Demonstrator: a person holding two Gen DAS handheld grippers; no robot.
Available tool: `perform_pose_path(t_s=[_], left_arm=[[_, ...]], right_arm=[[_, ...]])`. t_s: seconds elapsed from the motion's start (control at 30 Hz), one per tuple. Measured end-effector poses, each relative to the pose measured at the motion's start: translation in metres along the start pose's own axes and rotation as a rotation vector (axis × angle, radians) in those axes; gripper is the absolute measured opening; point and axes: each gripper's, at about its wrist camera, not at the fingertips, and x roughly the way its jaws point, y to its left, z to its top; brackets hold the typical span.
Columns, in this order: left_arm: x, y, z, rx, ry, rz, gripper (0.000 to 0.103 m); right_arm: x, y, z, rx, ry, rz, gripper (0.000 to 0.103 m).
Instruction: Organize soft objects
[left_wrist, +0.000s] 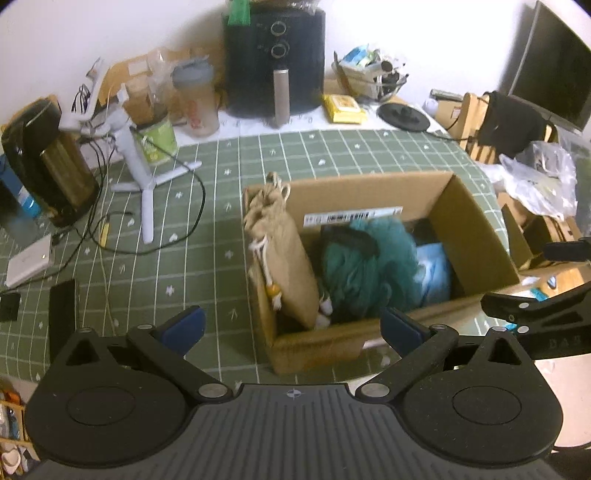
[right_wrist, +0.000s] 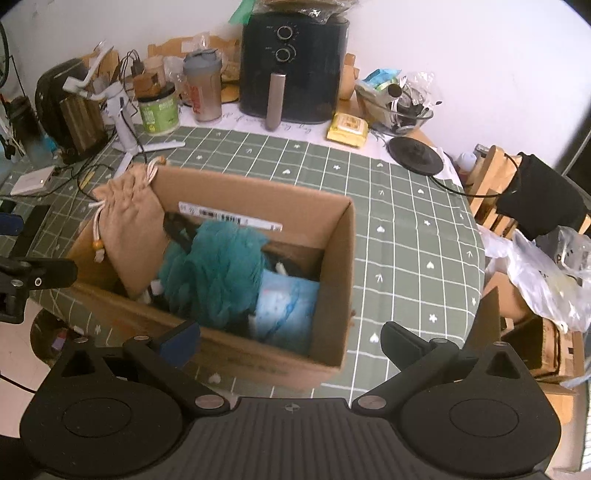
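Tan burlap drawstring pouch (left_wrist: 280, 254), teal mesh sponge (left_wrist: 365, 262) sat in brown cardboard box (left_wrist: 472, 236) mid-counter. Left gripper (left_wrist: 291, 328) & right gripper (right_wrist: 291, 341) fingers spread wide, empty. Stowing step looked done; next: find remaining soft item.

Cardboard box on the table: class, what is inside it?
The cardboard box holds a tan drawstring pouch, a teal mesh pouf, a light blue packet and something black; whatever lies beneath is covered.

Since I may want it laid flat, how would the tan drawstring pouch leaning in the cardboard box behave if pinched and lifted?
The tan drawstring pouch looks like soft cloth, so it would probably sag and fold rather than hold its shape. It stands tilted against the wall of the cardboard box, so a nudge would likely topple it. Its loose beaded cords might dangle and snag.
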Motion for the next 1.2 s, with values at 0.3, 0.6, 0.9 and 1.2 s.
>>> perform_pose_path(t_s=[0.3, 0.6, 0.9, 1.2], left_arm=[[0.004, 0.005, -0.017, -0.013, 0.068, -0.017, 0.103], [0.012, 0.004, -0.023, 0.002, 0.136, -0.003, 0.103], [0.014, 0.000, -0.024, 0.007, 0.164, -0.002, 0.103], [0.018, -0.006, -0.022, 0.016, 0.185, 0.006, 0.103]], right_arm=[[0.001, 0.013, -0.010, -0.004, 0.044, -0.010, 0.103], [0.005, 0.016, -0.013, -0.004, 0.088, 0.001, 0.103], [0.009, 0.013, -0.014, -0.003, 0.109, 0.004, 0.103], [0.010, 0.004, -0.016, 0.008, 0.110, 0.006, 0.103]])
